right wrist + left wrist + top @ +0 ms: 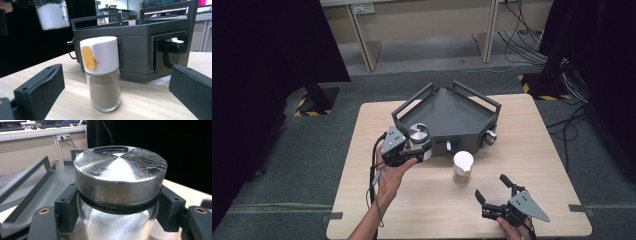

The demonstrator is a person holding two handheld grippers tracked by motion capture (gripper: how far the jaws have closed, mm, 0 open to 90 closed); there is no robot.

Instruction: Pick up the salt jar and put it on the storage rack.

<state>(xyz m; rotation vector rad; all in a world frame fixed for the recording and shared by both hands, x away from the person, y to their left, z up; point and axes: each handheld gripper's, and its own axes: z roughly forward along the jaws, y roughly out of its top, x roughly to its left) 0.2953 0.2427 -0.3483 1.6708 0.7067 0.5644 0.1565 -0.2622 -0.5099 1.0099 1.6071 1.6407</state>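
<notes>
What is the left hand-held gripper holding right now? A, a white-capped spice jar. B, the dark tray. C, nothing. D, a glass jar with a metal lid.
D: the left hand-held gripper is clamped on the glass jar with a metal lid, just under the lid.

Jar [117,202] base cut off below the left gripper view, tray [140,50] right end past the frame

Brushed metal lid [120,173] over clear glass jar [117,225], matt black plastic tray [447,112], pale wood-grain table [532,150].
</notes>
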